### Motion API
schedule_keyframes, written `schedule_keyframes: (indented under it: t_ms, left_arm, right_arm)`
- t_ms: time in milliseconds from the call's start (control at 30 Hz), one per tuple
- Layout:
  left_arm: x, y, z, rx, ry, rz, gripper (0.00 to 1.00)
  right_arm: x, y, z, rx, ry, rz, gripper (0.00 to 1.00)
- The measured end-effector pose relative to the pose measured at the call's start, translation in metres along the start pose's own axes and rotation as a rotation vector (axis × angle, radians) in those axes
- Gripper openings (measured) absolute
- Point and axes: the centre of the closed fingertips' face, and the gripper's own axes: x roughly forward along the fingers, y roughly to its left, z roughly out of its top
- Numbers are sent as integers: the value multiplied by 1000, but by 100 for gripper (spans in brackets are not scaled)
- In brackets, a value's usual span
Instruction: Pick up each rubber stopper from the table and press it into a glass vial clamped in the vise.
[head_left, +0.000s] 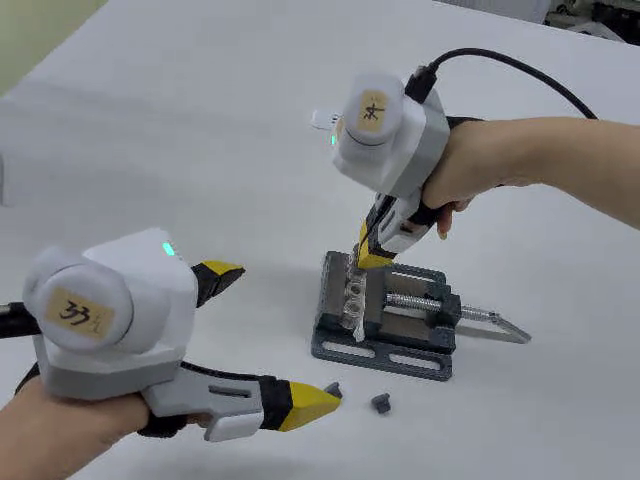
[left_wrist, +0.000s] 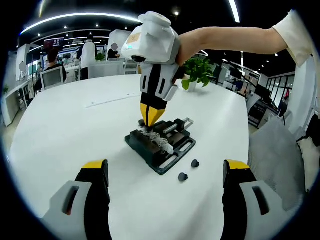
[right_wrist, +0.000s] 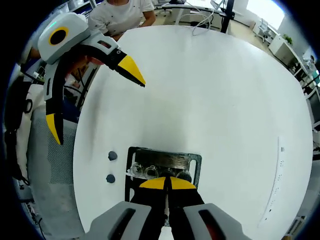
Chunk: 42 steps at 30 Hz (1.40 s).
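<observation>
A dark vise (head_left: 385, 348) (left_wrist: 161, 152) (right_wrist: 165, 156) clamps a row of clear glass vials (head_left: 353, 300) (left_wrist: 151, 135) (right_wrist: 145, 171). One vial at the row's end holds a dark stopper (right_wrist: 184, 176). My right gripper (head_left: 368, 260) (left_wrist: 150, 120) (right_wrist: 167, 181) points down onto the vials, jaws shut together; I cannot see anything between them. Two loose dark rubber stoppers (head_left: 381, 403) (left_wrist: 183, 176) (right_wrist: 110, 178) lie on the white table in front of the vise. The second stopper (head_left: 333, 390) (left_wrist: 195, 163) (right_wrist: 112, 156) sits just beside one yellow tip of my left gripper (head_left: 285, 330) (left_wrist: 165, 166) (right_wrist: 97, 111), which is open and holds nothing.
The vise's screw handle (head_left: 495, 322) sticks out to the right. The white table (head_left: 200, 150) spreads wide around the vise. In the left gripper view, desks, people and a plant (left_wrist: 197, 72) stand beyond the table.
</observation>
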Motion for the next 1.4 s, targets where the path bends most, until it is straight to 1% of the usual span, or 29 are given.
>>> schedule_keyframes:
  t_ms: [167,267,400,800,967,1100,1167,1233,1300,1400]
  left_arm:
    - [-1,0,-1,-1,-2,7,94]
    - [0,-3,0,0,-2,6,94]
    - [1,-3,-1,0,-3,5,94]
    - [3,-2,-5,-5,0,2,94]
    - [3,-3,-7,-8,2,0,94]
    - [3,-2,-8,-10,3,1,94]
    - [3,-2,-7,-10,2,1,94]
    - [3,-1,-8,-10,3,2,94]
    - [2,-1,-8,-11,1,2,94]
    - [2,-1,-8,-11,0,3,94]
  right_arm:
    - [0,0,1,0,-24,-18,0]
    - [0,1,-1,-2,-39,-22,0]
    - [0,1,-1,1,-60,-30,0]
    - [0,2,0,31,-98,-20,0]
    - [0,1,0,40,-124,-24,0]
    - [-1,-2,-3,44,-129,-34,0]
    - [-1,-2,-7,48,-130,-37,3]
    - [-2,3,-11,53,-130,-40,6]
    - [-2,4,-13,63,-141,-42,8]
    - [-3,11,-14,69,-161,-39,13]
